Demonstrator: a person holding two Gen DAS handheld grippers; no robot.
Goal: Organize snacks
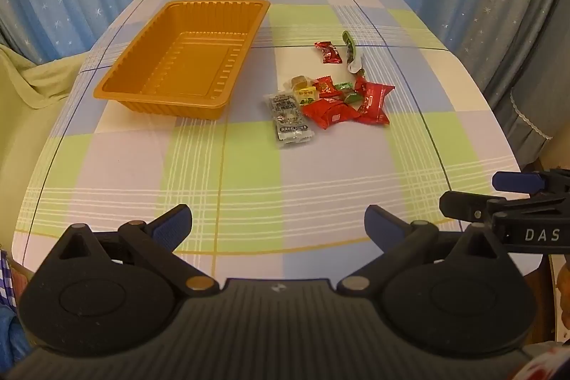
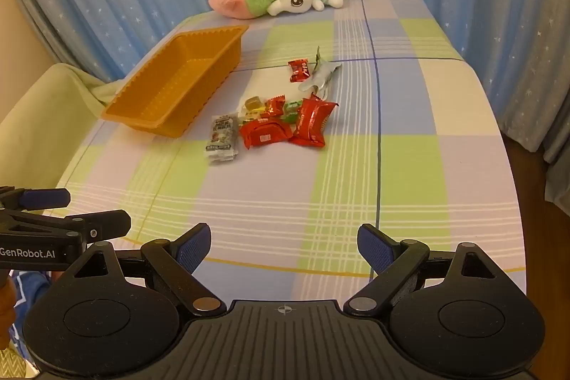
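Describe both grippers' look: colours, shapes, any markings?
Both match. Left gripper: matte black body, ribbed centre plate, rounded housings, brass-coloured pivot pins, blue textured pads; its side reads "GenRobot.AI". Right gripper: same build; its side shows "DAS". No cables visible.

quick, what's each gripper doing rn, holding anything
left gripper: open, holding nothing, hovering over the table's near edge
right gripper: open, holding nothing, also short of the snacks
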